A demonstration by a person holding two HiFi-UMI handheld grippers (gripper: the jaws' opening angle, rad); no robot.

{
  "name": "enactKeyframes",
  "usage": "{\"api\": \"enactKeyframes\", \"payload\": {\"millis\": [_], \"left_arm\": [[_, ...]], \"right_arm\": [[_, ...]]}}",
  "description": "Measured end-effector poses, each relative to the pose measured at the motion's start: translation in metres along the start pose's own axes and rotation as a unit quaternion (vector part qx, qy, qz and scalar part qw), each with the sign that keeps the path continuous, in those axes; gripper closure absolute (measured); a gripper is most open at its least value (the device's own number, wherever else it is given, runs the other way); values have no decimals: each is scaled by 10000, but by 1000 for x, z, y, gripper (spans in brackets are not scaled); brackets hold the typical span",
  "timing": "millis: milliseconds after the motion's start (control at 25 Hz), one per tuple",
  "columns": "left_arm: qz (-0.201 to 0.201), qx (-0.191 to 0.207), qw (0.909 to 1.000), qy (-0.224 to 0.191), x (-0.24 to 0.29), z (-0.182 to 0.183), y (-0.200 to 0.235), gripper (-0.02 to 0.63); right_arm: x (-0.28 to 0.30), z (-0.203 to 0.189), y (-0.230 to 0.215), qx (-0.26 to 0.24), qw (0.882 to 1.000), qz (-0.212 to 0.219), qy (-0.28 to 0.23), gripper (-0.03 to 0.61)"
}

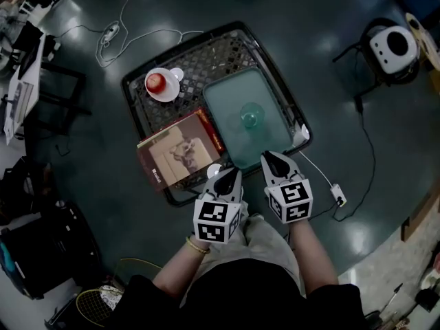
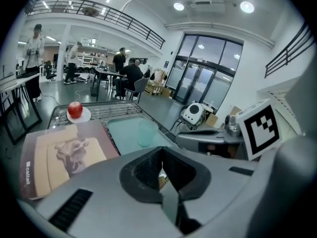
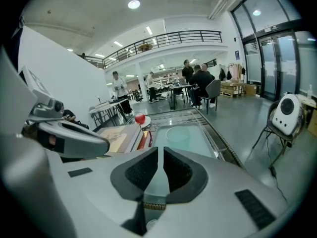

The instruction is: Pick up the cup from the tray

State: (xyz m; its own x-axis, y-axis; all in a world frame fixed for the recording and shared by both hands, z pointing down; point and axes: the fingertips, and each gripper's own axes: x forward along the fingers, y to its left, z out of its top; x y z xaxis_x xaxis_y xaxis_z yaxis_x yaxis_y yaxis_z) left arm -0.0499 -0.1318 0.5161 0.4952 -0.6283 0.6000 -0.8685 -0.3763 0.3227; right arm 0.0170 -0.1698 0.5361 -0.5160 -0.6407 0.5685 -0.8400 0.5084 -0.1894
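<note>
The cup (image 1: pixel 250 117) stands upright in the middle of the tray (image 1: pixel 227 91). The left hand-held gripper (image 1: pixel 229 177) and right hand-held gripper (image 1: pixel 275 160) have their jaws closed together, empty, near the tray's near edge.

An open-plan lab or workshop hall: a black-railed mezzanine balcony (image 2: pixel 99 11), tall glass doors (image 2: pixel 203 78), people (image 2: pixel 131 74) at long desks (image 2: pixel 105 73), white cables (image 1: pixel 158 31) across a glossy grey floor (image 1: pixel 309 19).

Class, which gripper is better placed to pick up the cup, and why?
Right, probably. The right gripper sits at the near edge of the tray, facing the cup; the left gripper hangs off the tray, by the book. Both are shut.
</note>
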Motion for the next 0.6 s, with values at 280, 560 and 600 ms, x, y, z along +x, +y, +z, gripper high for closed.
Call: {"api": "enactKeyframes", "payload": {"millis": [280, 560, 600], "left_arm": [[83, -188, 9997, 100, 17, -9, 7, 604], [52, -328, 9993, 148, 31, -14, 13, 604], [50, -339, 9993, 167, 32, -16, 15, 604]], "right_arm": [[37, 0, -30, 54, 9999, -79, 70, 425], [79, -13, -45, -81, 9996, -41, 269, 311], [85, -14, -46, -92, 9995, -57, 280, 303]]}}
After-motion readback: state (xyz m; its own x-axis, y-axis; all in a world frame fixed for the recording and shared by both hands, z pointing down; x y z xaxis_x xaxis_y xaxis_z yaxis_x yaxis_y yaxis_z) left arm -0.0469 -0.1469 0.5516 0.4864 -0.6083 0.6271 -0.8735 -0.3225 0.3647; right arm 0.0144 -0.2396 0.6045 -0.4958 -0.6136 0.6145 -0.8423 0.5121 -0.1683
